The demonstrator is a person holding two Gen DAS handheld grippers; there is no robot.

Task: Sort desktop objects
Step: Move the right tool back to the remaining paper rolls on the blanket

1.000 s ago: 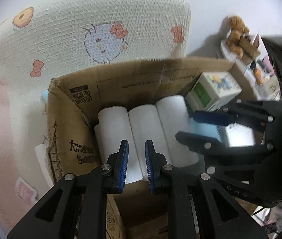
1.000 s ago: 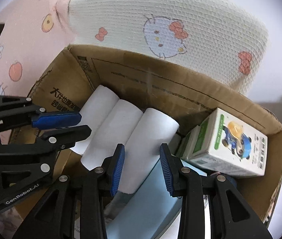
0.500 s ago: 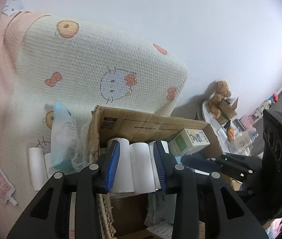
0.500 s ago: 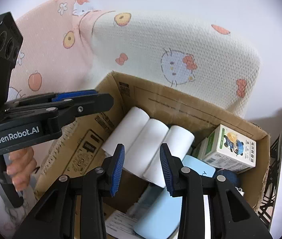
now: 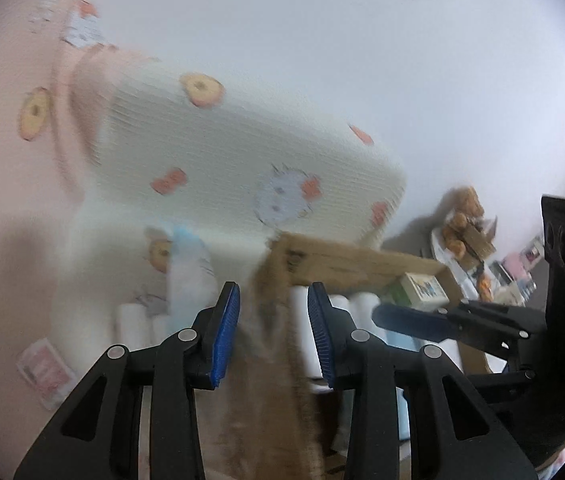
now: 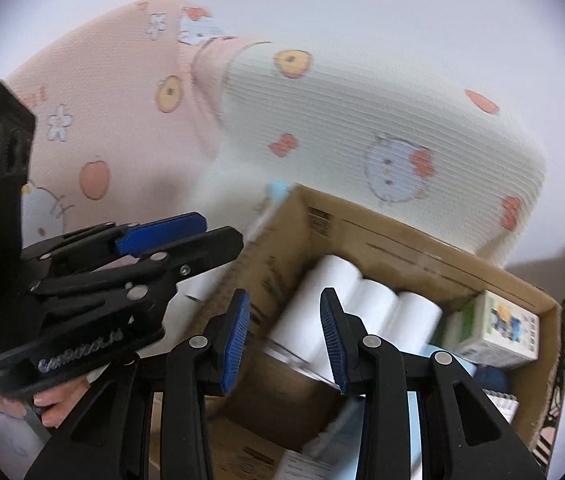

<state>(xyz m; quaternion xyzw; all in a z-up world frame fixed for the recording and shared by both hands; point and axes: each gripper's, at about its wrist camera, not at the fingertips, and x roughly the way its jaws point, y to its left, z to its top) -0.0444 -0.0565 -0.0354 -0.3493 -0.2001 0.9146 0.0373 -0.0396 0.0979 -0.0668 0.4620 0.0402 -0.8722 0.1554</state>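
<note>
Right wrist view: showed a cream cartoon-print pillow (image 6: pixel 362 128) at 12 to 1 o'clock. Found below it, at 5 o'clock, an open cardboard box (image 6: pixel 402 240) holding three white rolls (image 6: pixel 362 304) side by side, with a small printed carton (image 6: pixel 498 332) beside them at 4 o'clock. Caught the left gripper (image 6: pixel 218 232) at 9 o'clock, jaws just widened, nothing between them. Kept the right gripper (image 6: pixel 284 304) at 6 o'clock, above the box, jaws apart and empty.
</note>
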